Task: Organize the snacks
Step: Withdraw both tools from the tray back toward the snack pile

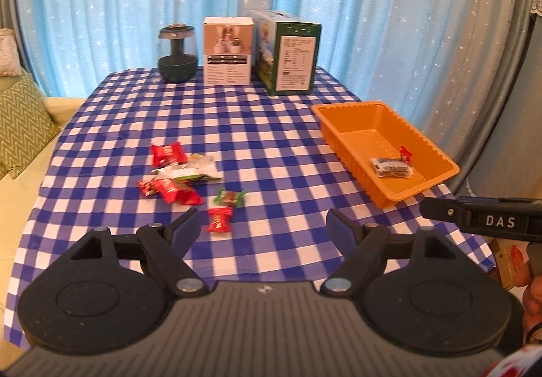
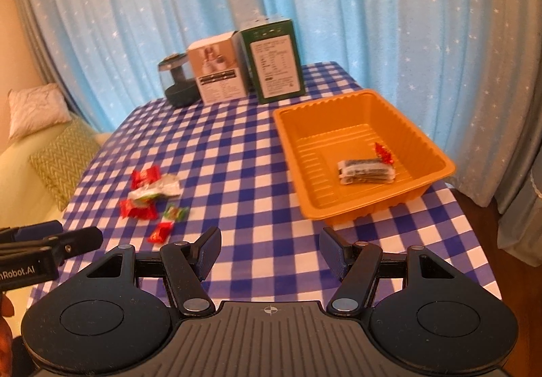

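Several wrapped snacks lie loose on the blue checked tablecloth (image 1: pixel 271 140): red packets (image 1: pixel 167 153), a white and green packet (image 1: pixel 189 171), a green candy (image 1: pixel 230 198) and a small red candy (image 1: pixel 219 220). An orange tray (image 1: pixel 342 112) at the right holds a dark packet (image 1: pixel 391 168) and a red candy (image 1: pixel 405 154). My left gripper (image 1: pixel 262 224) hovers open above the near table edge, the small red candy just beyond its left finger. My right gripper (image 2: pixel 269 246) is open and empty in front of the orange tray (image 2: pixel 305 173); the snack pile (image 2: pixel 149 190) lies to its left.
At the table's far edge stand a dark glass jar (image 1: pixel 178 53), a white box (image 1: pixel 227 51) and a green box (image 1: pixel 291 57). Blue starred curtains hang behind. A sofa with a green cushion (image 1: pixel 20 126) is at the left. Each gripper shows at the other view's edge.
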Demonstrator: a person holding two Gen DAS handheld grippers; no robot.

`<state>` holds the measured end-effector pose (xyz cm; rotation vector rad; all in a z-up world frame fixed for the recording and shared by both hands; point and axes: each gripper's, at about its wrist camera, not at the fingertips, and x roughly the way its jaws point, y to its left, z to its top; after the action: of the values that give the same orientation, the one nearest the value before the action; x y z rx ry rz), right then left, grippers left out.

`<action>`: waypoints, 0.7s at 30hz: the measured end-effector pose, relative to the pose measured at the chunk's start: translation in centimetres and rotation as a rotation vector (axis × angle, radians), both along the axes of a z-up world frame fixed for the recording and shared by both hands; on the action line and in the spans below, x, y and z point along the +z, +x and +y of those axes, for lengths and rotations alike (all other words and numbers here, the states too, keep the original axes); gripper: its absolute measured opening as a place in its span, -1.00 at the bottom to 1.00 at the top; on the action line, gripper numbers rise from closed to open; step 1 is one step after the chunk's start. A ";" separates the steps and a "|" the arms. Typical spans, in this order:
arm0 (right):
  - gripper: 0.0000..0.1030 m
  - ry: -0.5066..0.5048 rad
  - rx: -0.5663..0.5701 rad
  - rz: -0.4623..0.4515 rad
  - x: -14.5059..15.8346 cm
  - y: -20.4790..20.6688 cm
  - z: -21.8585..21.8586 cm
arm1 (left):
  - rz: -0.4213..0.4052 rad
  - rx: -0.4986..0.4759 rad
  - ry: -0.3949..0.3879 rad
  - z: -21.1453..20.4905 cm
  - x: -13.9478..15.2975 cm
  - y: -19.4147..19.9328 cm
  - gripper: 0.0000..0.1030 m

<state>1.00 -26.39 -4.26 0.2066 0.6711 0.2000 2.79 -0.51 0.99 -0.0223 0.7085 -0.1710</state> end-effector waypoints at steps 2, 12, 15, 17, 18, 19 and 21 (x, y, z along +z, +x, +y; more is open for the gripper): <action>0.30 -0.003 0.012 -0.001 -0.1 0.0 0.5 | 0.006 0.013 0.007 0.7 -0.2 -0.2 0.55; 0.31 -0.009 0.053 0.018 -1.1 1.0 3.6 | 0.013 0.089 0.021 5.2 -1.0 -0.3 0.59; 0.31 -0.014 0.071 0.023 -1.4 1.4 4.7 | 0.016 0.107 0.021 6.3 -1.3 0.2 0.59; 0.31 -0.018 0.081 0.022 -1.6 1.8 5.2 | 0.020 0.114 0.019 6.8 -1.6 0.6 0.59; 0.31 -0.019 0.086 0.021 -1.7 1.9 5.5 | 0.021 0.115 0.019 7.0 -1.8 0.8 0.59; 0.31 -0.019 0.089 0.021 -1.9 2.1 5.7 | 0.020 0.115 0.020 7.1 -1.9 1.0 0.59; 0.31 -0.019 0.099 0.024 -2.2 2.7 6.0 | 0.024 0.112 0.018 7.3 -2.3 1.5 0.59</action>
<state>3.65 -20.42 -6.43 0.1581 0.7070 0.2865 4.33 6.76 -1.27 -0.0466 0.7305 -0.0576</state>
